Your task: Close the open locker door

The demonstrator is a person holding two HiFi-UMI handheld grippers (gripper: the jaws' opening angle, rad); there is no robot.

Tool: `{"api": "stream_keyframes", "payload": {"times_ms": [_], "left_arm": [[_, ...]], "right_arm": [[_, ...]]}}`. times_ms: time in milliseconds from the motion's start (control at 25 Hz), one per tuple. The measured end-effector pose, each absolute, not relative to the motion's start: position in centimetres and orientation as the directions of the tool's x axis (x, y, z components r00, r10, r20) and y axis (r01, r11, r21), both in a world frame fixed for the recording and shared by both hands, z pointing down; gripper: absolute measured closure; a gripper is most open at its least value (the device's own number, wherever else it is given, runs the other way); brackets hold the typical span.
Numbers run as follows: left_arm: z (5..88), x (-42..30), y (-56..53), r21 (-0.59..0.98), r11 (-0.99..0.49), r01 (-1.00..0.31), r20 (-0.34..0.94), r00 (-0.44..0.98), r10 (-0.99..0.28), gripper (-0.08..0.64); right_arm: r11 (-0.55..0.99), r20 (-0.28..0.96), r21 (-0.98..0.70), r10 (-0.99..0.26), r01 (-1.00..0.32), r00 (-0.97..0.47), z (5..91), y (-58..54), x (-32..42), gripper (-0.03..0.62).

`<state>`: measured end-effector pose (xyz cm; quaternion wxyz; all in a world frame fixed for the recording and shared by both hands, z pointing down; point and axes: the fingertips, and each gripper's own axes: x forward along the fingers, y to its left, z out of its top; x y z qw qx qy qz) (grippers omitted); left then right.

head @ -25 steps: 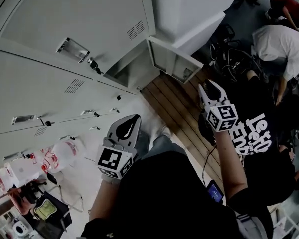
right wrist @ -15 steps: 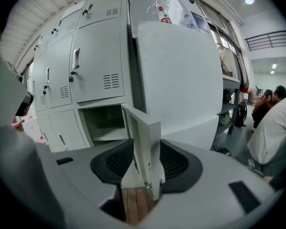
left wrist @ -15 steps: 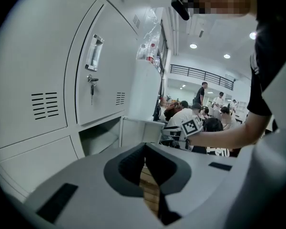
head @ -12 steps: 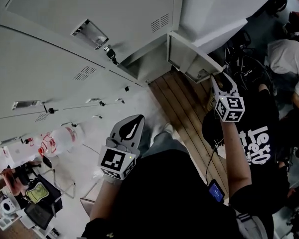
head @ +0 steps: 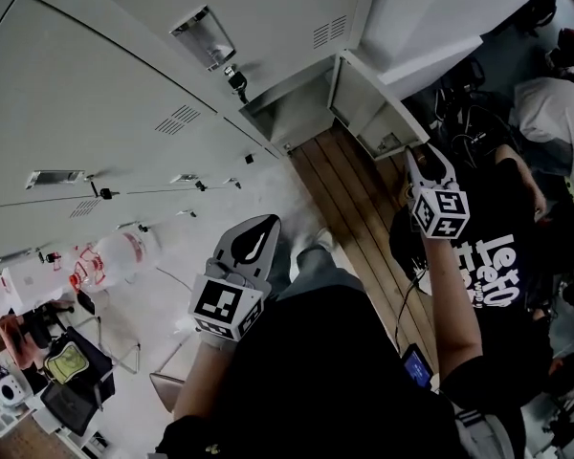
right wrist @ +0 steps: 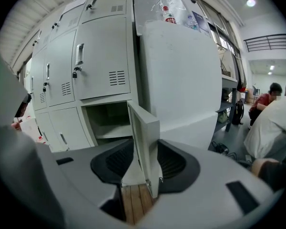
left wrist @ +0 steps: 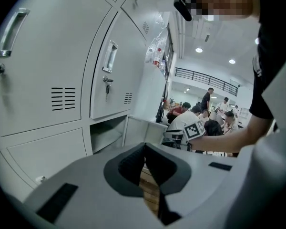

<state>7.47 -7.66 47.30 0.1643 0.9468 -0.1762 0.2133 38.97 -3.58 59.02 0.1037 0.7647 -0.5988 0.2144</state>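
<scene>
Closing on the door over the last second, the right tool [head: 425, 161] is now sitting just beside the lower corner of the open locker door [head: 371, 113], where a second ago it was hanging well short of it. Its jaws are standing slightly spread, and in the right gripper view the door's free edge is showing upright in the gap between the two dark pads [right wrist: 174, 160]; whether either pad is touching the metal cannot be told. Just past the door, to the tool's left, the open compartment [right wrist: 107, 120] is showing a bare shelf. Under the tool, brown wooden floorboards [head: 349, 208] are running toward the base of the lockers [head: 115, 103].

Lower and to the left, the left tool [head: 264, 224] is keeping much the same place as before, well apart from the door, with its jaws pressed together at the tips and pinching nothing. Its view is looking along the locker fronts, with the open compartment and the other tool ahead of it.

Above the open compartment, keys [head: 237, 82] are hanging from the lock of a shut door. Off to the right tool's right, a person in a white shirt [right wrist: 275, 125] is sitting with their back turned.
</scene>
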Motion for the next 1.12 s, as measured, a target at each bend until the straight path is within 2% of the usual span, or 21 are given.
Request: {"api": "stream_keyframes", "payload": {"times_ms": [400, 880, 1120], "left_arm": [[47.1, 4.0, -7.6, 0.267, -0.870, -0.415, 0.462, 0.847, -0.262, 0.537], [46.6, 1.7, -8.6, 0.270, -0.856, -0.442, 0.454, 0.842, -0.291, 0.537], [46.3, 0.6, -9.1, 0.261, -0.843, -0.470, 0.450, 0.832, -0.324, 0.537]], "right_arm": [[-0.212, 0.486, -0.129, -0.865, -0.969, 0.124, 59.1, -3.4, 31.9, 0.426], [-0.061, 0.483, -0.178, -0.875, -0.982, -0.033, 58.6, -5.6, 23.9, 0.437], [-0.052, 0.474, -0.158, -0.880, -0.986, -0.030, 58.0, -7.3, 23.2, 0.443]]}}
